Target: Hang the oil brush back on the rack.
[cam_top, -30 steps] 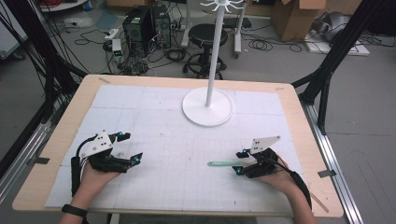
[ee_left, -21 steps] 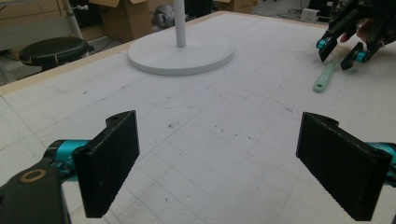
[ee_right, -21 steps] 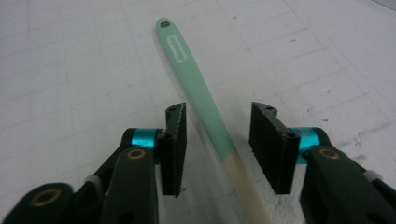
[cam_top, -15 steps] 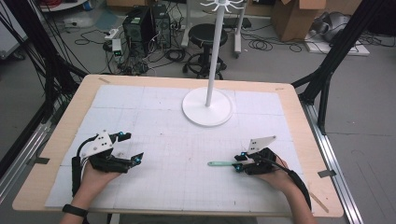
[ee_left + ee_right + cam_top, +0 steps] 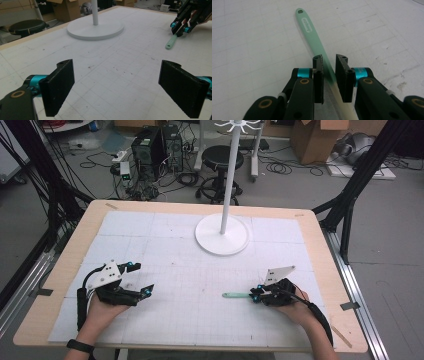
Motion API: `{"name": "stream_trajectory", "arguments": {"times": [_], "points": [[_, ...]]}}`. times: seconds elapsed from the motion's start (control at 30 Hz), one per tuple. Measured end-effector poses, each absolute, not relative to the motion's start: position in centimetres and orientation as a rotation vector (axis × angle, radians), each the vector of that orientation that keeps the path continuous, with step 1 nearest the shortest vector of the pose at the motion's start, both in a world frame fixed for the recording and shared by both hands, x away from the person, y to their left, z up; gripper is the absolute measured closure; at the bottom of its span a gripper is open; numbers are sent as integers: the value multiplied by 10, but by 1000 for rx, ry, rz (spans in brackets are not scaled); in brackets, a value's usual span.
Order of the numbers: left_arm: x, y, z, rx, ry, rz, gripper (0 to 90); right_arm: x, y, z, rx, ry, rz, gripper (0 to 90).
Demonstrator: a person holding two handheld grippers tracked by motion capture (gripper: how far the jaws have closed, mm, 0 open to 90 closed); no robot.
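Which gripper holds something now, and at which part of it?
The right gripper pinches the green toothbrush mid-length, near its pale end; the left gripper is open, holding nothing.

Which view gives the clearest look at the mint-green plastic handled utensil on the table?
The right gripper view: the mint-green plastic utensil runs up the middle, its hanging hole and label visible, between the right gripper jaws. The left gripper view shows only its handle end, far off. The high view shows a thin green sliver on the white mat.
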State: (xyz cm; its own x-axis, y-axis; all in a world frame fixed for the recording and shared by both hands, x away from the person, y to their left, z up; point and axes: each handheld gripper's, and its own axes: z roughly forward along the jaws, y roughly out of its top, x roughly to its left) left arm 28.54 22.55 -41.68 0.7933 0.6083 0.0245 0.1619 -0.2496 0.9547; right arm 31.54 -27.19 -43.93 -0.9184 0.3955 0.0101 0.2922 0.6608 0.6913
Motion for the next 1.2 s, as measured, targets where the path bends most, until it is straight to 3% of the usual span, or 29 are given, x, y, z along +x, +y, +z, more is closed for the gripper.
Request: {"name": "stream_trajectory", "arguments": {"times": [0.8,1.2], "points": [[285,224,-417,1804,585,469,141,316,-281,-427,673,2624,1169,825],[286,223,-416,1797,580,466,141,317,-286,-391,687,2507,1217,824]]}}
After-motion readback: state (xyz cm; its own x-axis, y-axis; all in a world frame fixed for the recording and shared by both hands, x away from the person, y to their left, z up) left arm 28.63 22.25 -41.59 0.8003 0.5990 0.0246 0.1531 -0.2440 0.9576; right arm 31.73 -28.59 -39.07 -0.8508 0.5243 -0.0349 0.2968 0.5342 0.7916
